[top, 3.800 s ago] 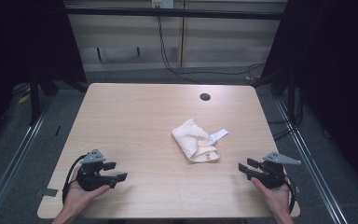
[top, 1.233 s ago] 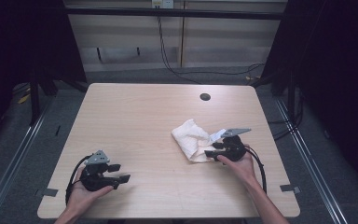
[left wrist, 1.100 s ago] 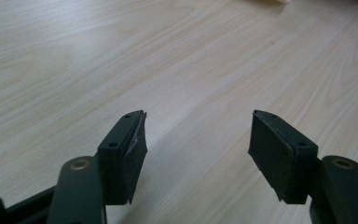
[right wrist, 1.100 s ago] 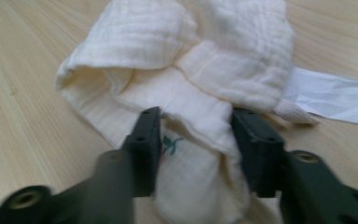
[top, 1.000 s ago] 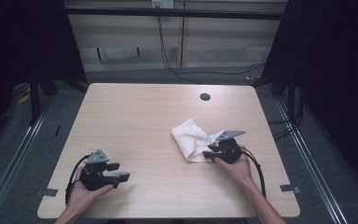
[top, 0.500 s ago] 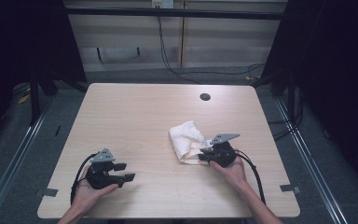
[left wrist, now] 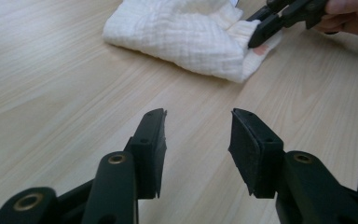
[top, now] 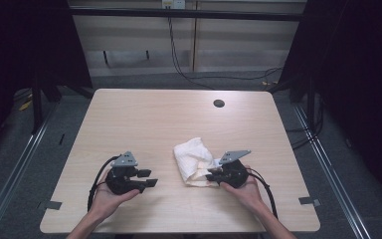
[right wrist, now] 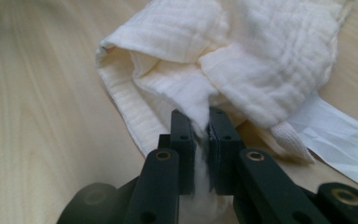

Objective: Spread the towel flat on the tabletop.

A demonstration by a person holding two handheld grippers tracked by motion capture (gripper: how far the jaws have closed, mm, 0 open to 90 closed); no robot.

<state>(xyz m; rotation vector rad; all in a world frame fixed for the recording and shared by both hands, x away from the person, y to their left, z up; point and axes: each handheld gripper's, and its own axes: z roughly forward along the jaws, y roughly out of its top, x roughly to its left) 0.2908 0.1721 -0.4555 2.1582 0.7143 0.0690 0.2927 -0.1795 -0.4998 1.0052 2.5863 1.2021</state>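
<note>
Right gripper [right wrist: 199, 122]: jaws pinched tight on a fold of the crumpled cream-white muslin cloth [right wrist: 242, 56], which lies right of centre on the pale wood-grain table [top: 129, 119]. Left gripper [left wrist: 196, 140]: jaws have just been closing, now half apart with nothing between them, well short of the cloth. Judgement: keep the right pinch firm, bring the left to a free edge, take one layer only. White care tag [right wrist: 340, 135] bears no legible writing
</note>
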